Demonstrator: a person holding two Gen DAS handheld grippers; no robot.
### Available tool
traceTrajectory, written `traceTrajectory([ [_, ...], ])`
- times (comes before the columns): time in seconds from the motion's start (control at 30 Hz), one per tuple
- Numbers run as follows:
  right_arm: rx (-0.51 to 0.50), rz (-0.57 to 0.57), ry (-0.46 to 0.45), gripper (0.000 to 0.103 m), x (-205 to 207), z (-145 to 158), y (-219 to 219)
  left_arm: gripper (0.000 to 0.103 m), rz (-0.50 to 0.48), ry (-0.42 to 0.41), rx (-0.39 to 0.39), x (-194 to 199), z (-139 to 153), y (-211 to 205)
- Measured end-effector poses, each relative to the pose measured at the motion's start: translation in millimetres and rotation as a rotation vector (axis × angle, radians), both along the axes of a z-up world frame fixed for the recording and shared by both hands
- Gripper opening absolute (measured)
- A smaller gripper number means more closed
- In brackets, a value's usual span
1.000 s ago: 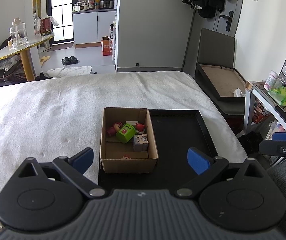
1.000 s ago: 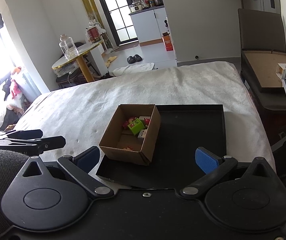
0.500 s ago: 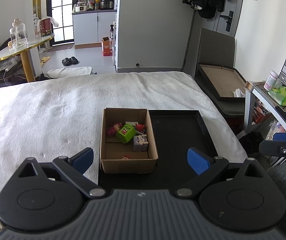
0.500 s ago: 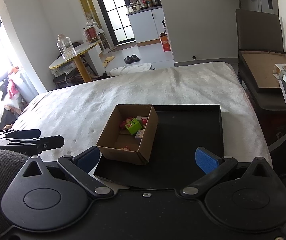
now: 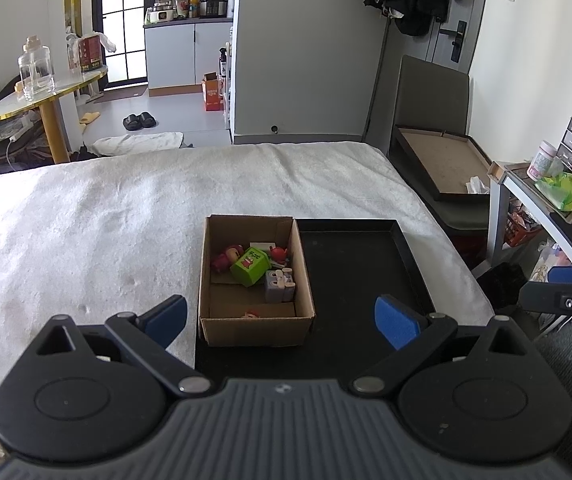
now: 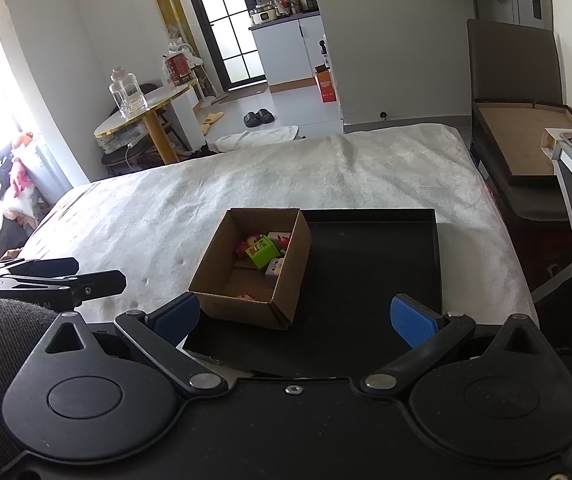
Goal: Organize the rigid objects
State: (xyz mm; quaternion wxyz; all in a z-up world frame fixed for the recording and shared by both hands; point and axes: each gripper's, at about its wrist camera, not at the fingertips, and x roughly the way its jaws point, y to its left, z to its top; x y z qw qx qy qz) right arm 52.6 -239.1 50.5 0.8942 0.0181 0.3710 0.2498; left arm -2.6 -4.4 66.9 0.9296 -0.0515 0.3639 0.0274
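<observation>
A: Layout, largest first. The white bed cover (image 5: 133, 216) filled the middle of the frame. On it, centre-right, sat the black tray (image 5: 366, 276), with the cardboard box (image 5: 255, 326) standing on its left end.

B: Reason for that placement?

A: My read: the box was the source and the bare tray floor the sorting area, so you had a short carry. You held both tools back, low in frame, short of the box. The left gripper (image 5: 281, 316) was spread wide with nothing between its pads; the right gripper (image 6: 294, 316) was likewise wide and empty.

B: Contents?

A: A green block (image 5: 250, 267) tilted in the box centre, a grey piece (image 5: 279, 286) touching it lower right, red figures (image 5: 227, 258) at its left.

B: Readable text?

A: The green block had a printed label, too small to read. Nothing else was legible.
</observation>
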Motion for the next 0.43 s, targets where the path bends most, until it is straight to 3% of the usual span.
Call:
traceTrajectory([
  [0.43,0.004,-0.002,0.006,0.103,-0.4,-1.2,0.0,0.100,0.005,-0.015,0.024,-0.1,1.2,-3.8],
])
